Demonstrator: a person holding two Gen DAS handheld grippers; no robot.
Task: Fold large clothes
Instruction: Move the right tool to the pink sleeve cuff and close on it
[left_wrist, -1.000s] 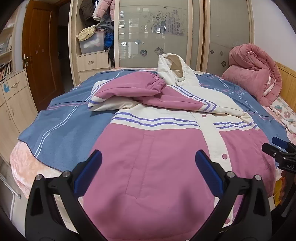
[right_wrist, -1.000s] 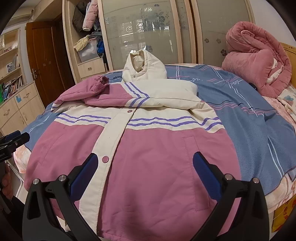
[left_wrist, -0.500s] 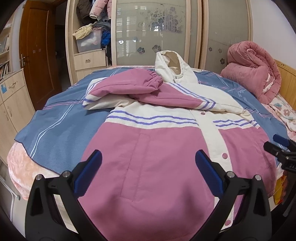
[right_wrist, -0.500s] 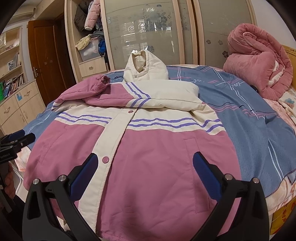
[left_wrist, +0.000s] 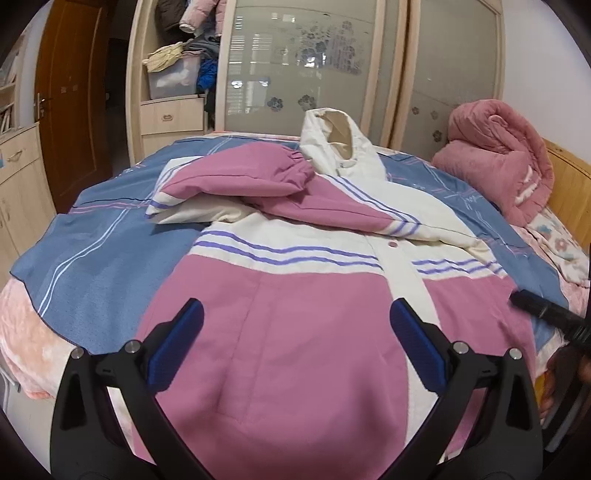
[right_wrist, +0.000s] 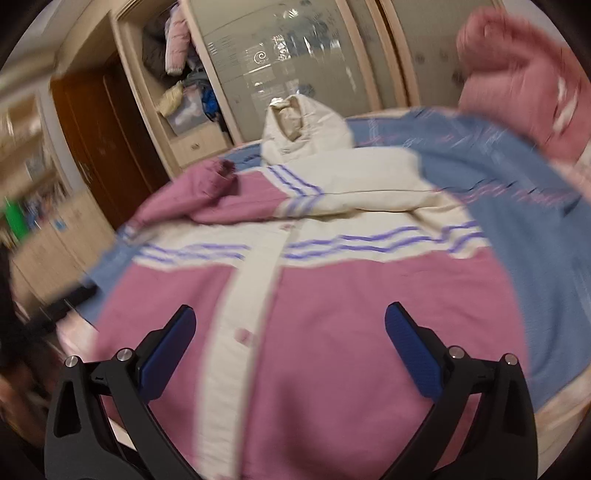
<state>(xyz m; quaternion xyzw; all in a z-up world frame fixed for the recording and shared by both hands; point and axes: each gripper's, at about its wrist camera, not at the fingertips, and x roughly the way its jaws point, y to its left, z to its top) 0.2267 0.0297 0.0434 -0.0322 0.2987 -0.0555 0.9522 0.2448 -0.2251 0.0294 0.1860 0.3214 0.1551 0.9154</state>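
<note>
A large pink and cream hooded jacket (left_wrist: 295, 317) lies face up on the bed, both sleeves folded across its chest, cream hood (left_wrist: 332, 144) at the far end. My left gripper (left_wrist: 295, 328) is open and empty, just above the jacket's lower left front. My right gripper (right_wrist: 290, 332) is open and empty above the lower front by the cream button strip (right_wrist: 251, 306); this view is blurred and tilted. A right gripper fingertip (left_wrist: 535, 308) shows at the jacket's right edge in the left wrist view.
The bed has a blue striped sheet (left_wrist: 92, 258). A rolled pink quilt (left_wrist: 498, 155) lies at the far right by the wooden headboard (left_wrist: 569, 181). A wardrobe (left_wrist: 332, 66) stands behind the bed, a wooden door (left_wrist: 70, 92) and cabinets at the left.
Both grippers have moved forward and lower over the jacket. The right gripper is swinging and tilting, which blurs its view. Both stay open.
</note>
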